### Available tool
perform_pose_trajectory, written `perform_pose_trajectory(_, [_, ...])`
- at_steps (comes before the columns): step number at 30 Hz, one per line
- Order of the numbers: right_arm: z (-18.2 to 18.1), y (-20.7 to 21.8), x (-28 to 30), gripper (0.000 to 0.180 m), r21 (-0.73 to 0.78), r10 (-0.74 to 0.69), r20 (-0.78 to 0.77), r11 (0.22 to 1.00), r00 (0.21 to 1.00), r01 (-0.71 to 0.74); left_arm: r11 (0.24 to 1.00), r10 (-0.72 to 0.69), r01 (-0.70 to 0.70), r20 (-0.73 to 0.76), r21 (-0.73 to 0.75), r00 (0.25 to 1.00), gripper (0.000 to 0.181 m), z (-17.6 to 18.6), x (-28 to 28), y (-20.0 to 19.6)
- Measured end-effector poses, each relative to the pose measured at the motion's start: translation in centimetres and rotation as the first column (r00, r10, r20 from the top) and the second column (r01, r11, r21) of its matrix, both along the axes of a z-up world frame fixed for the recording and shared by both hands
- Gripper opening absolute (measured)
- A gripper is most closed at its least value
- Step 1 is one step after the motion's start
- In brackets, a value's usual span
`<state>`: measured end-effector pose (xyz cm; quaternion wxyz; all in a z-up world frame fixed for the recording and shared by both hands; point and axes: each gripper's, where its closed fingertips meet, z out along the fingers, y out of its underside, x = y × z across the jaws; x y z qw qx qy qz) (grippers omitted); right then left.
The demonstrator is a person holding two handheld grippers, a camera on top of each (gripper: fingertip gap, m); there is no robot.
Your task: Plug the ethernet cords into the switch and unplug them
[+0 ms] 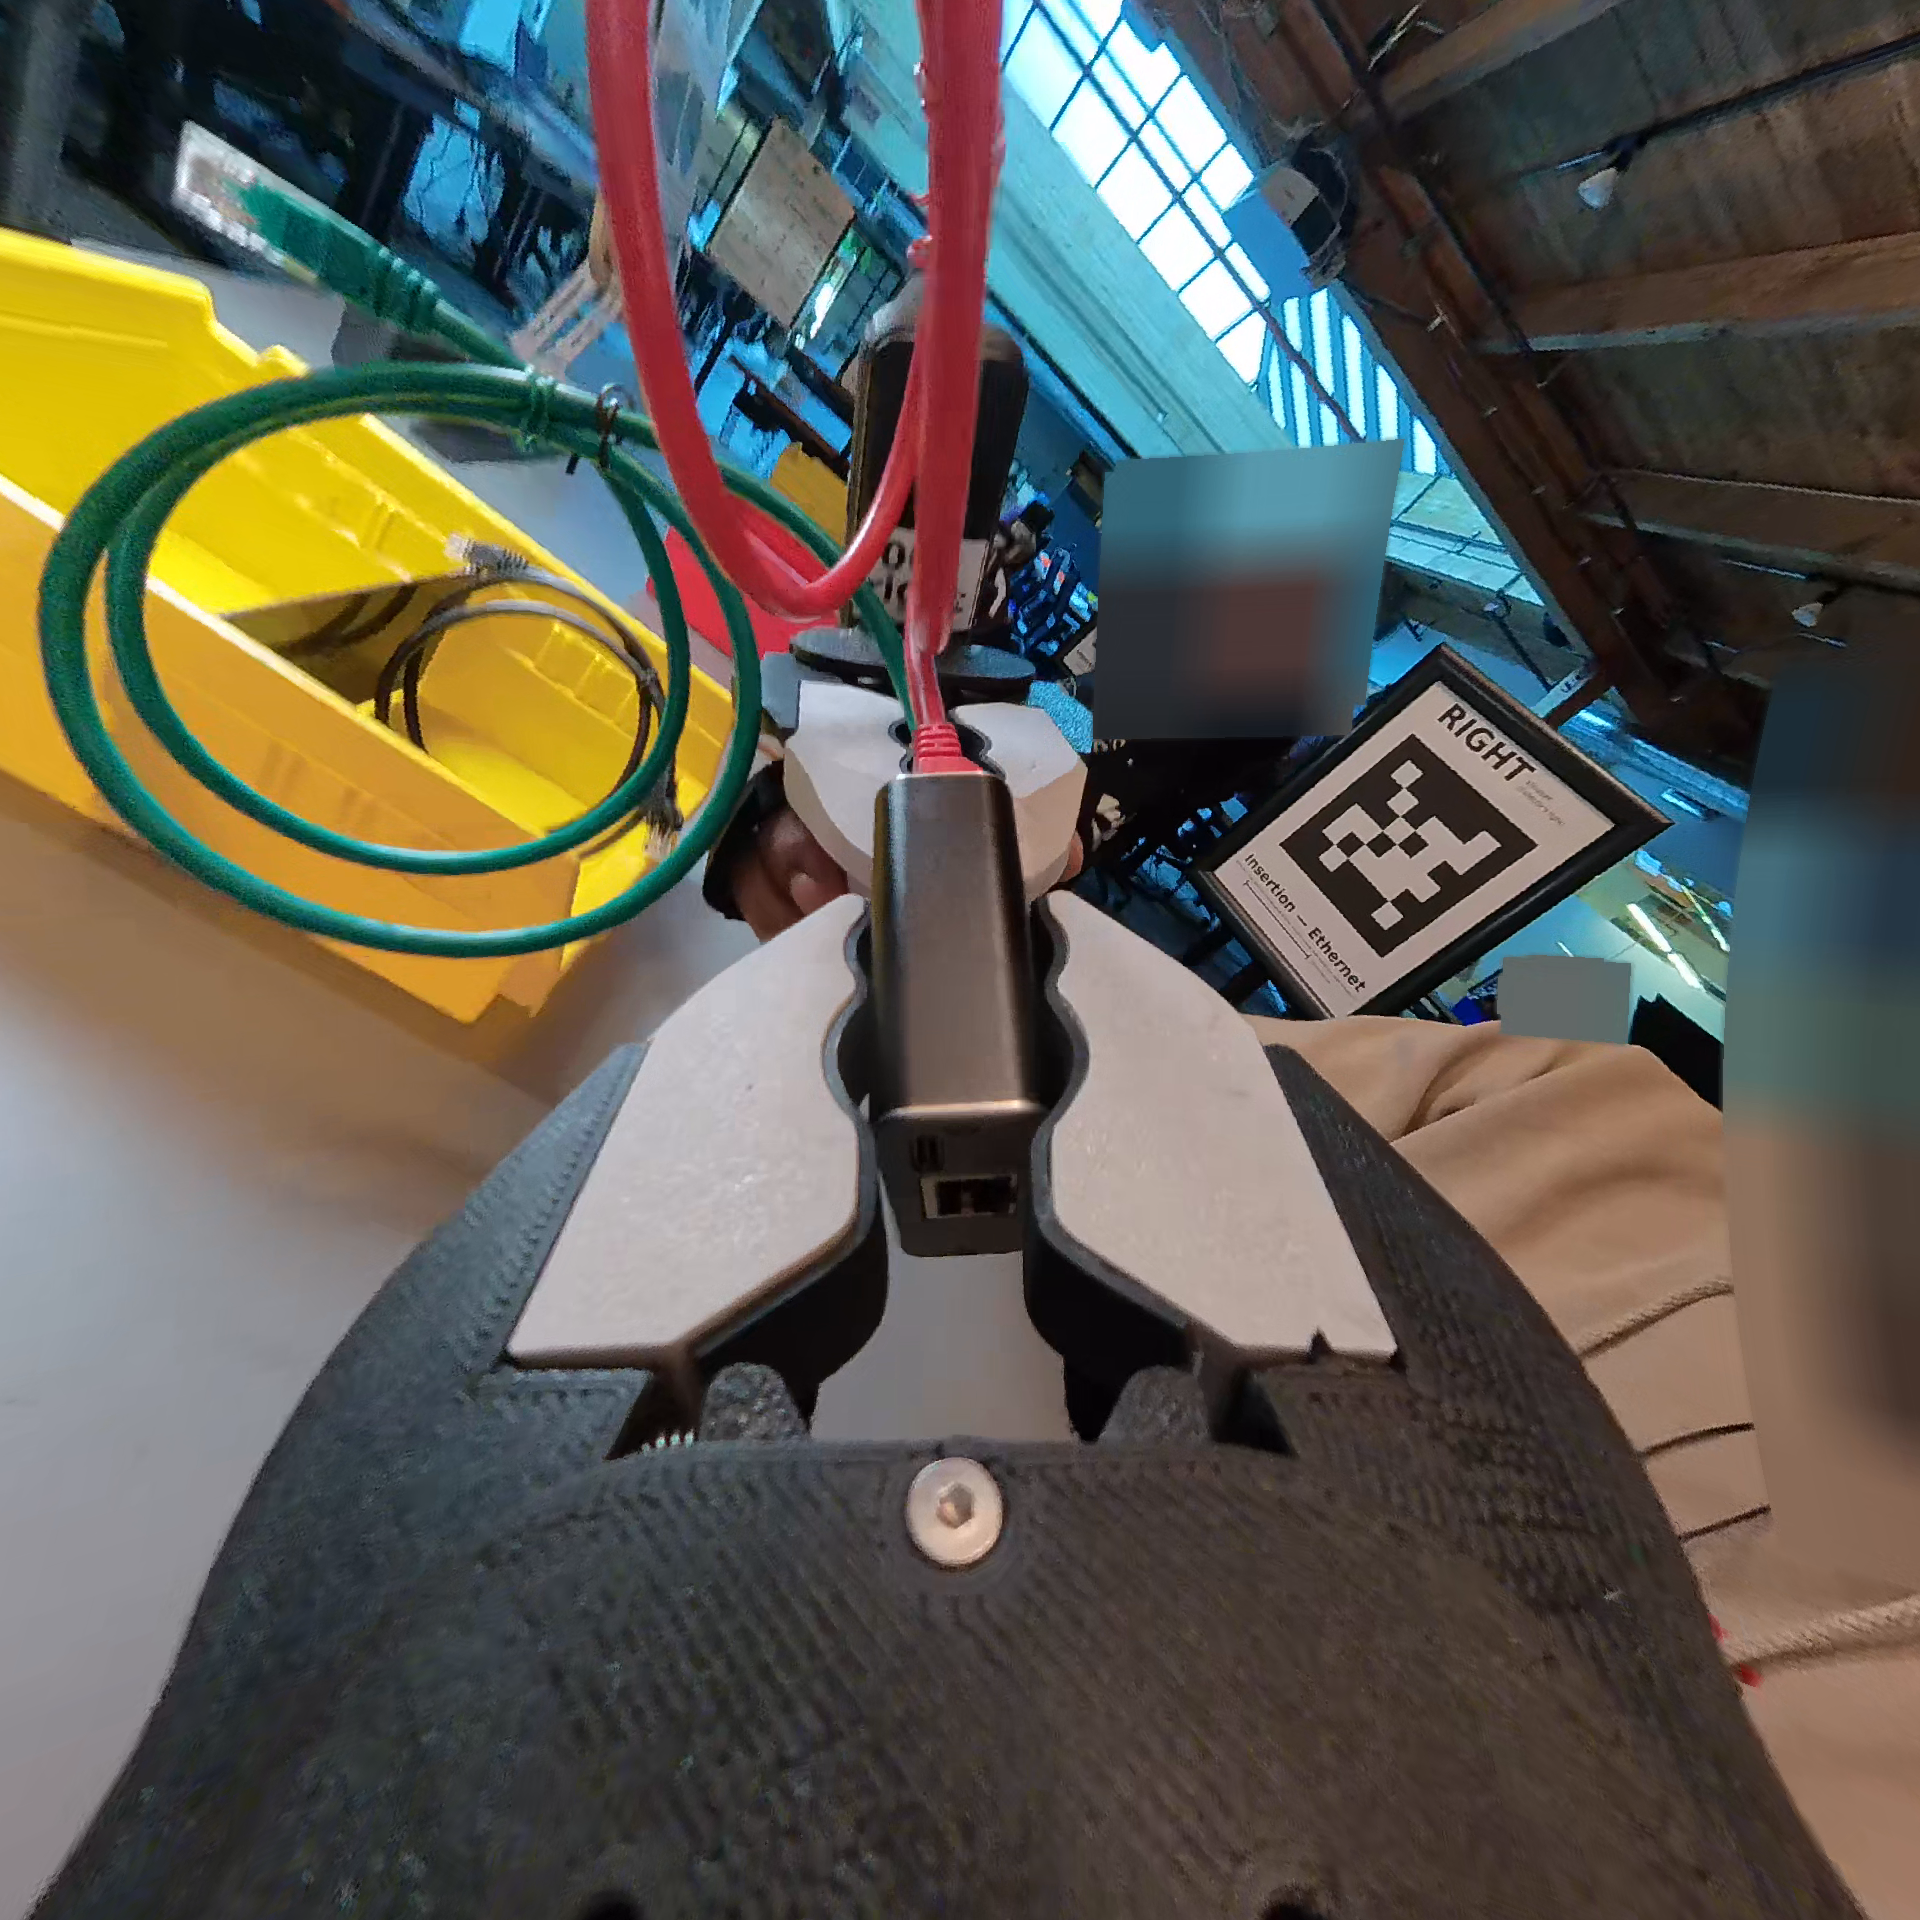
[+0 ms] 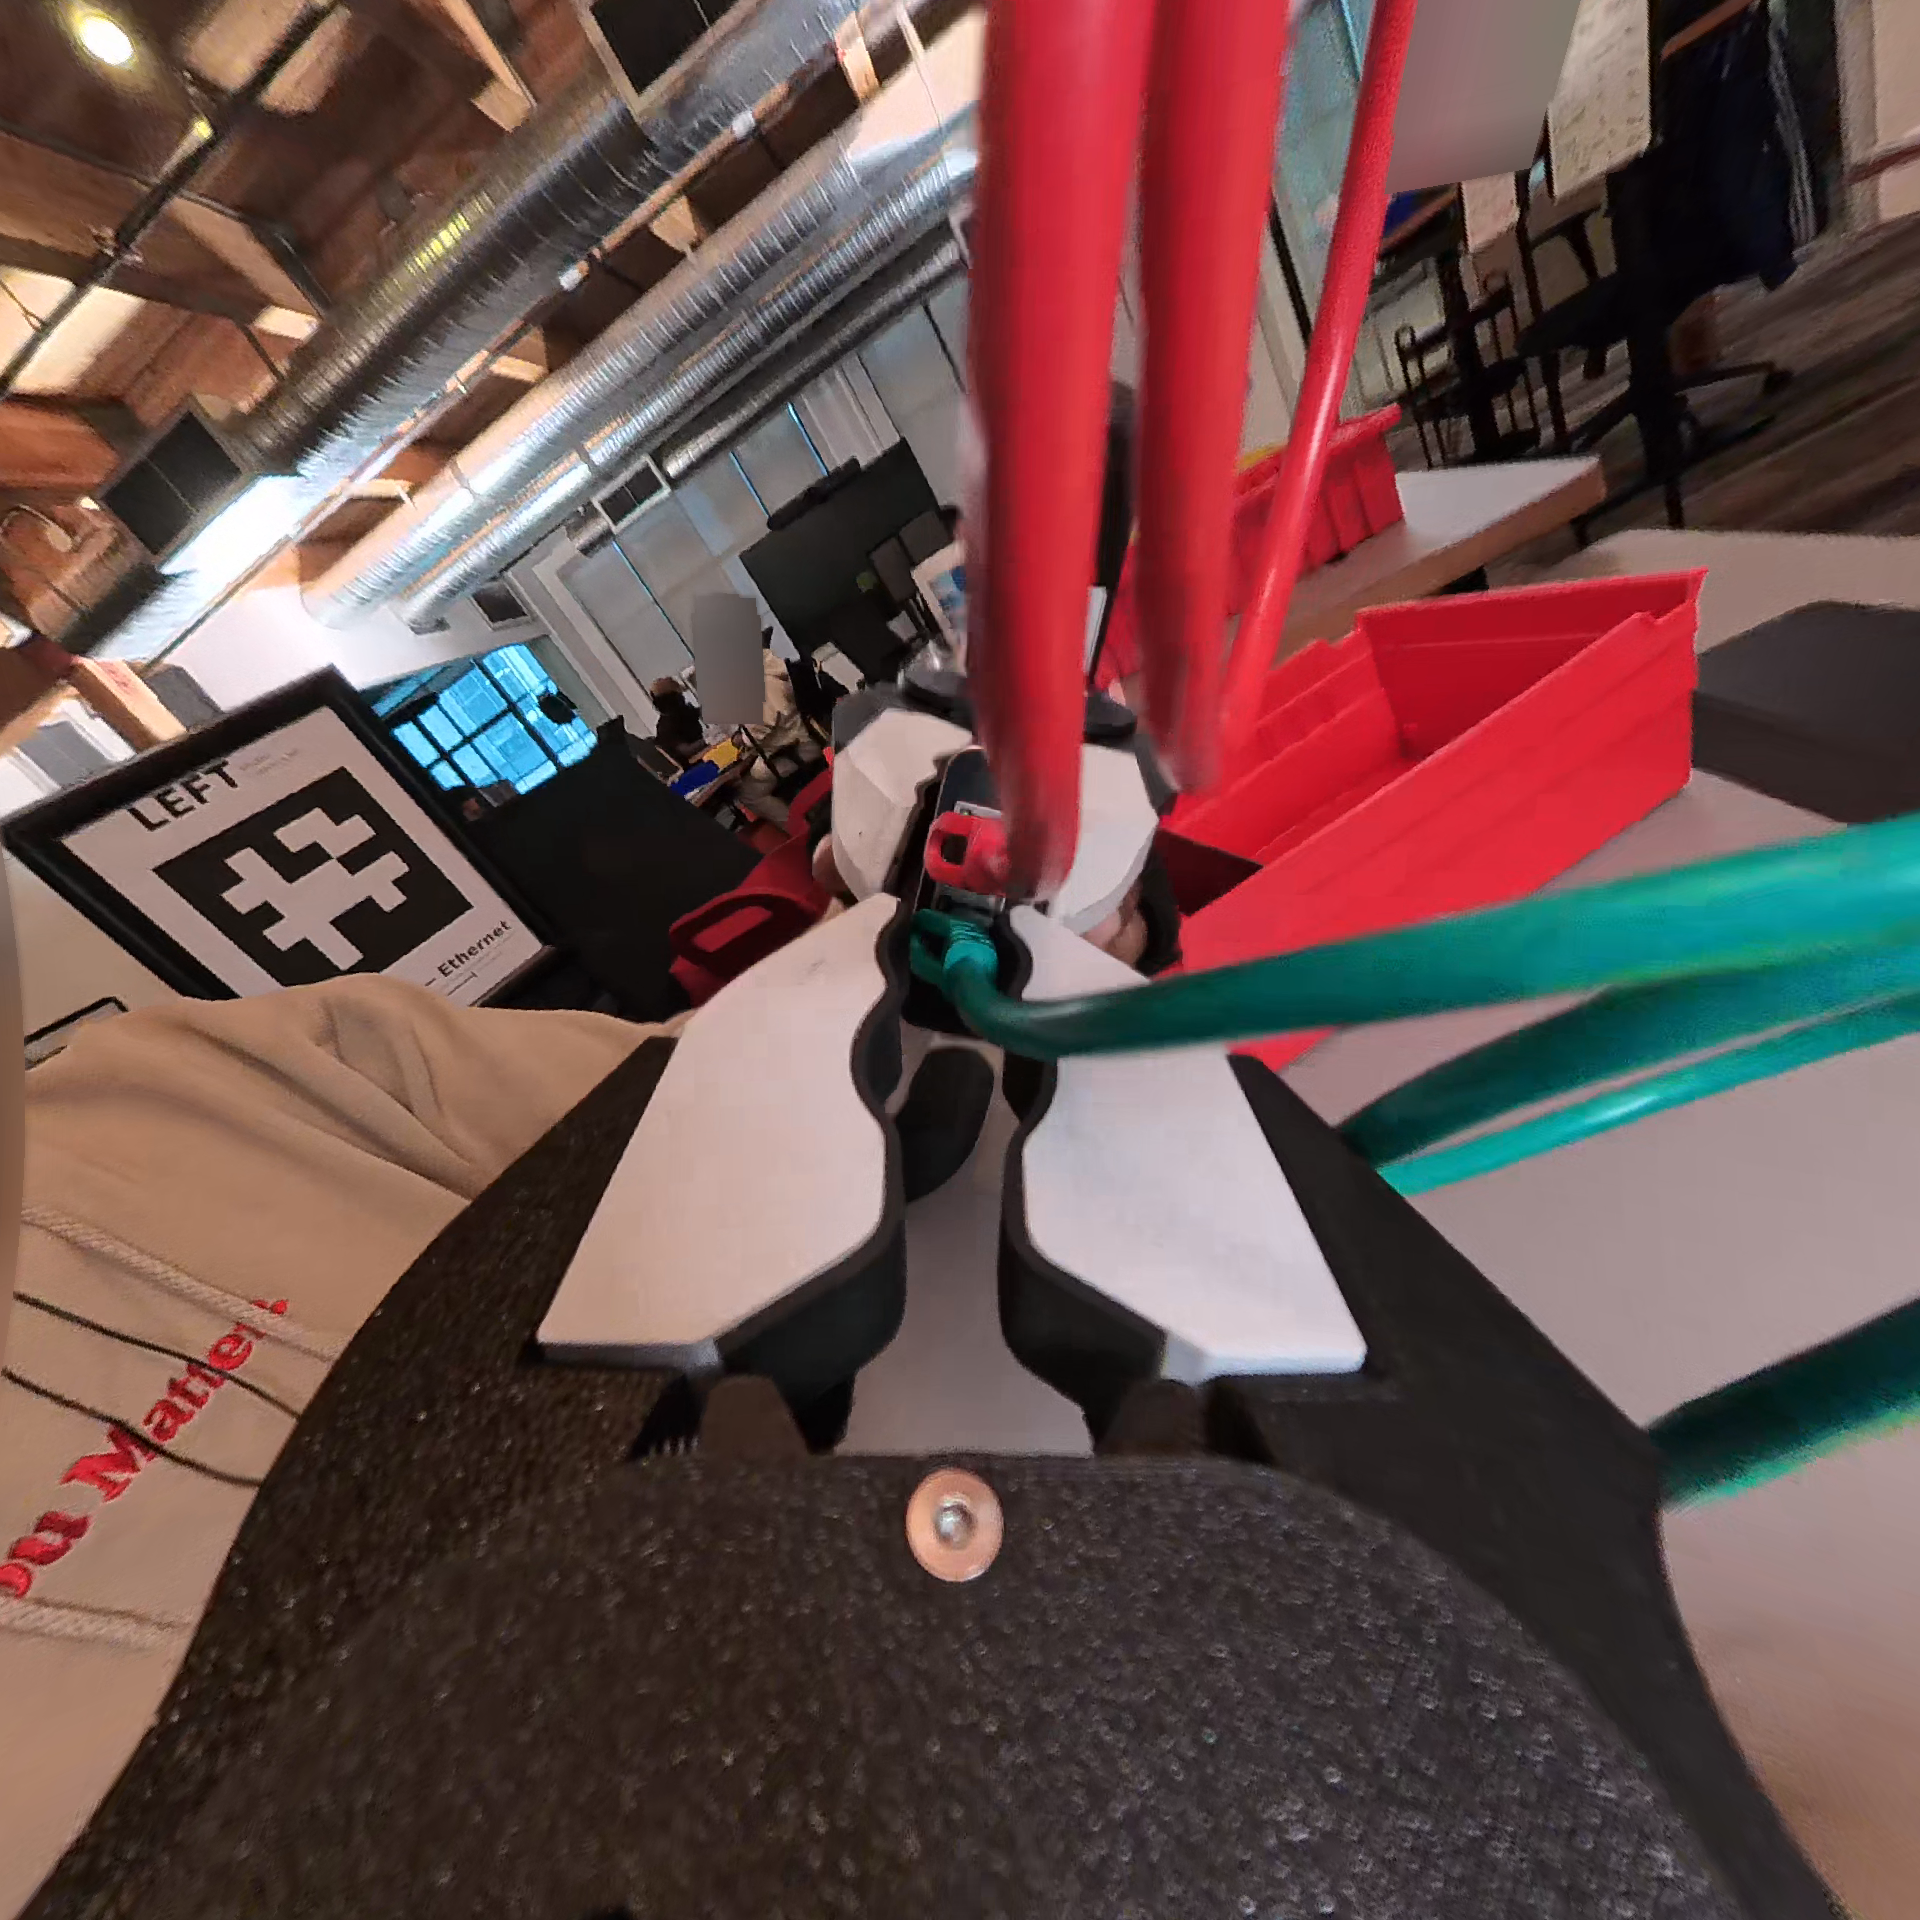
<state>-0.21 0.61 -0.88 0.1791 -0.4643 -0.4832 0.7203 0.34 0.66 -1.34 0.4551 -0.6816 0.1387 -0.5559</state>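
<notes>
The switch (image 1: 956,997), a dark oblong box, is held clamped between the fingers of the left gripper (image 1: 951,1049), its long axis lying along the fingers and pointing toward the right gripper (image 1: 935,769) beyond it. At its far end the red plug (image 1: 940,743) is seated, with the red cord (image 1: 665,260) rising out of frame. The right gripper (image 2: 951,966) is seen closed on the green plug (image 2: 951,951), which lies at the port face just beside the red plug (image 2: 966,847); whether it is fully seated cannot be told. The coming move is judged to run along the switch's long axis, the right gripper being the nearer to the green plug. Only the left view shows the switch's free rear end, the looped green cord (image 1: 395,665) and the yellow bin (image 1: 260,582); only the right view shows both plugs side by side and the red bin (image 2: 1455,727).
</notes>
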Motion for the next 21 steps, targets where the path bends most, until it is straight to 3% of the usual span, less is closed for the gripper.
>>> perform_pose_trajectory(6, [3.1,0.4,1.0,0.014,-0.059,-0.042,-0.191,0.998,0.981,0.031,0.962,0.065,-0.054,-0.032,0.269,0.997,0.042,2.6,0.8,-0.8])
perform_pose_trajectory(14, [2.3,0.3,0.4,0.016,0.098,-0.111,-0.134,0.987,0.985,0.125,0.961,0.146,-0.131,-0.045,0.242,0.988,0.027,2.4,0.0,0.0])
perform_pose_trajectory(21, [2.3,-0.4,1.4,0.015,0.142,-0.022,-0.112,0.989,0.993,0.038,0.958,0.138,-0.111,-0.088,0.265,0.986,0.028,2.7,0.7,-0.4])
